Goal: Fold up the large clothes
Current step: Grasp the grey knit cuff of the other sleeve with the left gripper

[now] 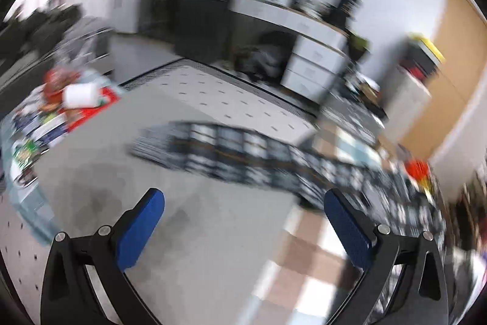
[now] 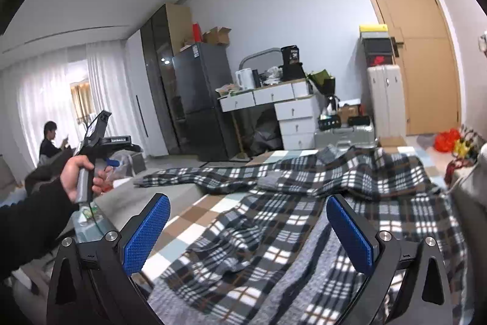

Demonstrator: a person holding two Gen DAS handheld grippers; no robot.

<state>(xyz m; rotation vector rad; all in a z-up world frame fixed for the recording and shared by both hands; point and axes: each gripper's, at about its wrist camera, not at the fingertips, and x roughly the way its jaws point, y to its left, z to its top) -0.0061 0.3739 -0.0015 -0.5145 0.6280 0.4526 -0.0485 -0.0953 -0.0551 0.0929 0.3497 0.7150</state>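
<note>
The plaid shirt [image 2: 304,203] is a large flannel-type garment with a grey fleecy lining. It lies spread, unfolded and rumpled, across a checked blanket [image 2: 194,221] on a bed or low surface. One sleeve [image 2: 197,174] stretches out to the left, onto the grey mat [image 2: 152,194] beside the blanket. A part of the lining is turned up near the bottom of the right wrist view.

Handling, as judged from the fabric: the garment is soft, limp and fairly thick. It will sag and drape from any hold point, and it will not slip easily from ribbed pads. It is not fragile. A single-point hold will let it bunch, so two holds well apart are advisable.

Recommended hold points: the hem corners or the shoulder seams, one per gripper. The outstretched sleeve is best taken at the cuff and laid across the body first.

The right gripper [image 2: 248,229] hangs above the near part of the shirt. Its jaws stand fully apart and nothing is between the blue pads [image 2: 146,233].

The left gripper [image 1: 243,229] is likewise spread wide and empty. Its view is strongly blurred. It looks down over the grey mat toward the sleeve [image 1: 231,151]. In the right wrist view a hand [image 2: 79,175] in a dark sleeve holds this gripper raised at the left, well apart from the shirt.

Beyond the bed stand a white desk with drawers [image 2: 286,108], a dark fridge [image 2: 201,93] and a wooden door [image 2: 417,44]. A seated person [image 2: 50,142] is at the far left.
</note>
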